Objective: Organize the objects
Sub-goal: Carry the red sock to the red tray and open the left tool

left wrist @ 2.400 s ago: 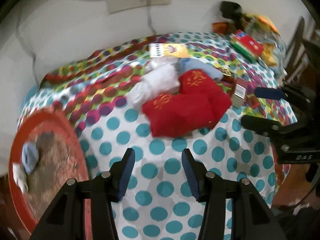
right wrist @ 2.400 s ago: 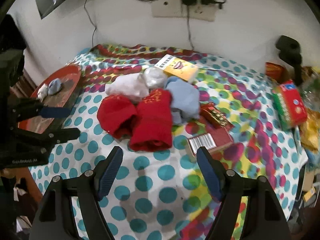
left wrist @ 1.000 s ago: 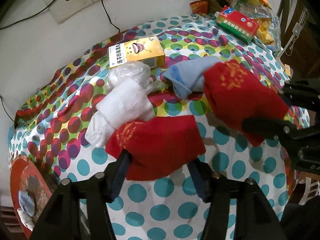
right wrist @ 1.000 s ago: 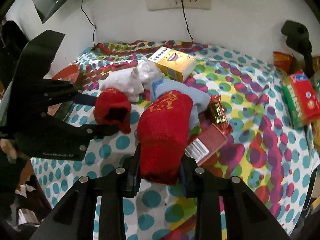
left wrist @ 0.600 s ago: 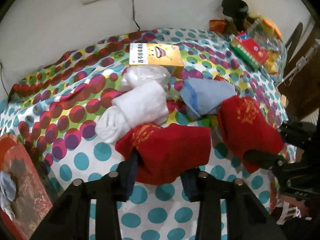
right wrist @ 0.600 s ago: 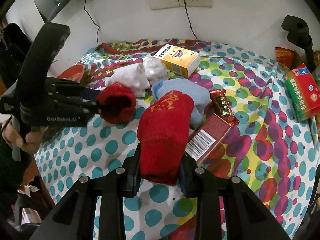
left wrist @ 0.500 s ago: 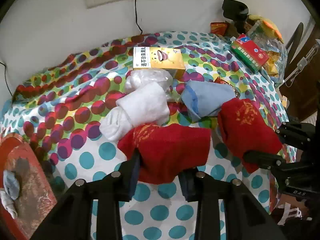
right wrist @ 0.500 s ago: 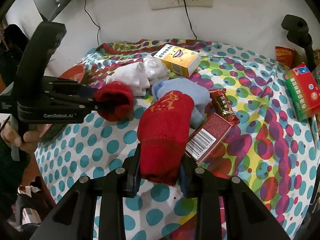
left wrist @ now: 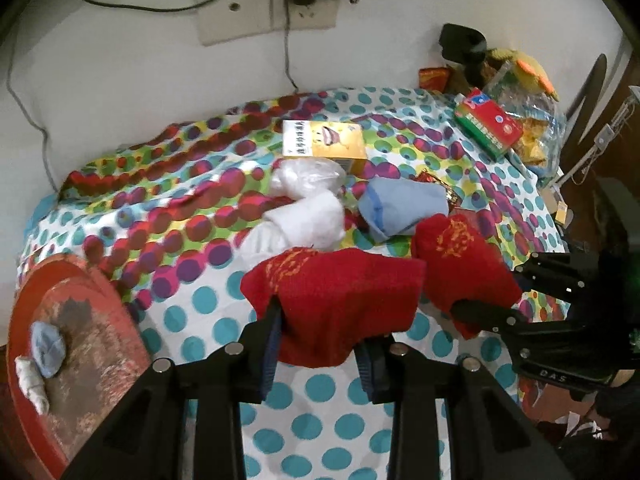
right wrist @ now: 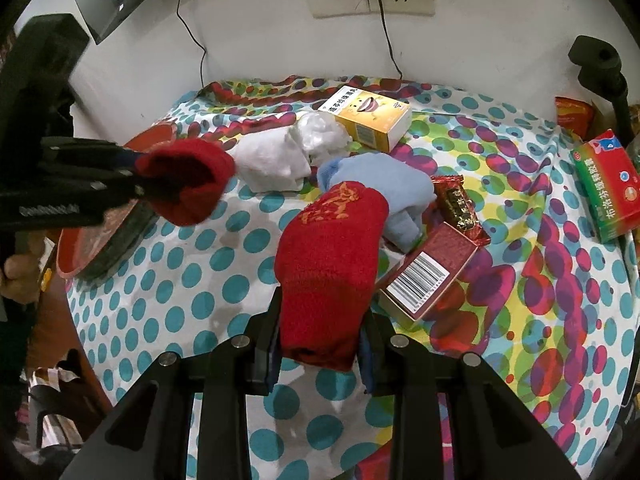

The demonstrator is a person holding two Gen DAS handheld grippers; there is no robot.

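- The left hand-held black two-finger gripper (left wrist: 318,338) is clenching a red knitted sock with gold embroidery (left wrist: 340,300); the sock is lying crosswise between the fingers, its long axis running left to right, the embroidered cuff pointing toward the left edge of the dotted tablecloth (left wrist: 200,300).
- The right hand-held black two-finger gripper (right wrist: 320,354) is grasping the matching second red knitted sock (right wrist: 332,264); this sock's long axis is running straight forward along the fingers, embroidered end away from the camera, toward the wall side of the table.
- Both socks appear lifted clear of the cloth near its front edge, the two lying close beside each other, the left one at right angles to the right one.
- The round red tray (left wrist: 24,344), holding a small blue bundle (left wrist: 47,348) and a white bundle (left wrist: 30,380), is sitting at the left edge of the table; the left gripper is the nearer one to it.
- Judgement: if the pair is going to the tray, the move is running leftward, and the right gripper is having to cross the front edge.
- Beyond the socks, a white folded cloth (right wrist: 276,160), a light blue sock (right wrist: 392,196) and a yellow cardboard box (right wrist: 372,116) are lying toward the wall edge.
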